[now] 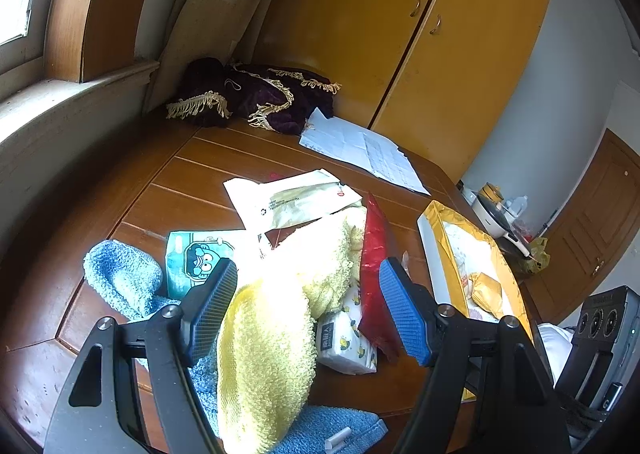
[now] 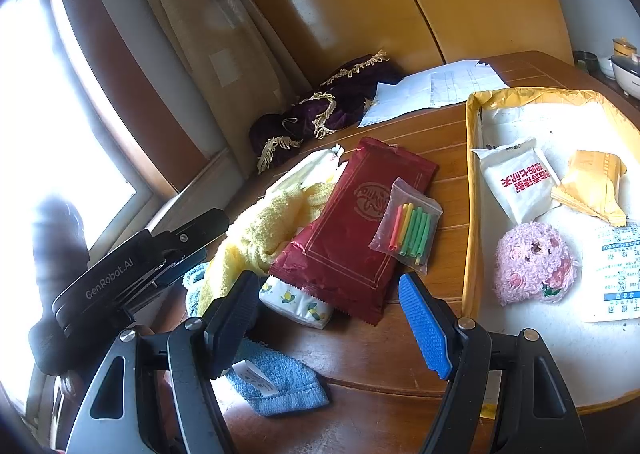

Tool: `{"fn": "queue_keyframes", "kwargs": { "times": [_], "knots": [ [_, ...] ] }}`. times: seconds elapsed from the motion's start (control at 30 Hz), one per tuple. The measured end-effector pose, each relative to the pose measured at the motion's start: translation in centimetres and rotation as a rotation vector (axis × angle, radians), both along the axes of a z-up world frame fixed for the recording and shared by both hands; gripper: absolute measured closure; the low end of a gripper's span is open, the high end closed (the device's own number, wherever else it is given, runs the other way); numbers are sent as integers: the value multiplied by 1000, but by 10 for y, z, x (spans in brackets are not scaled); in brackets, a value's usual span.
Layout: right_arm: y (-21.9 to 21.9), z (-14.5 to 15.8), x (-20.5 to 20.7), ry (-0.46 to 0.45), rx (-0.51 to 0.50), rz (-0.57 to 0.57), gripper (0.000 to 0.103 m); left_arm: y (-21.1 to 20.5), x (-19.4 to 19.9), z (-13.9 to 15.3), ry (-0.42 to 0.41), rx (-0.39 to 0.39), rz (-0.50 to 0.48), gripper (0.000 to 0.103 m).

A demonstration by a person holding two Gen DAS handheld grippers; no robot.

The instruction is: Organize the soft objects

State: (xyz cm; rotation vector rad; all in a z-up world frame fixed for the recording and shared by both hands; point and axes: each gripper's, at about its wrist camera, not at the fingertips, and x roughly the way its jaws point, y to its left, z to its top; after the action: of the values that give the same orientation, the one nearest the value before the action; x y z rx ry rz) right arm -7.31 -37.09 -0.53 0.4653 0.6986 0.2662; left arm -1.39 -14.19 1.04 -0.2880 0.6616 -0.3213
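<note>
left wrist: both jaws apart, yellow towel point(image 1: 272, 326) between; bare table point(image 2: 380, 350) under right.

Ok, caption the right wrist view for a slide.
Open right gripper hovers over dark red foil packet, fluffy yellow towel and blue terry cloth.

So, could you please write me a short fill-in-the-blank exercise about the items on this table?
1. The fluffy yellow towel lies between the open fingers of the ___ gripper.
2. The clear zip bag of coloured sticks rests on the dark ___ foil packet.
3. The pink fuzzy ball sits inside the white ___.

Missing words: left; red; tray
</note>
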Motion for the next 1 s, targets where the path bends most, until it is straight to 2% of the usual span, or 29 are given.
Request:
{"fn": "queue_keyframes", "kwargs": {
  "times": [1.0],
  "knots": [
    [1,-4,0,8,-10,-1,28,1,2,0,10,-2,2,30]
  ]
}}
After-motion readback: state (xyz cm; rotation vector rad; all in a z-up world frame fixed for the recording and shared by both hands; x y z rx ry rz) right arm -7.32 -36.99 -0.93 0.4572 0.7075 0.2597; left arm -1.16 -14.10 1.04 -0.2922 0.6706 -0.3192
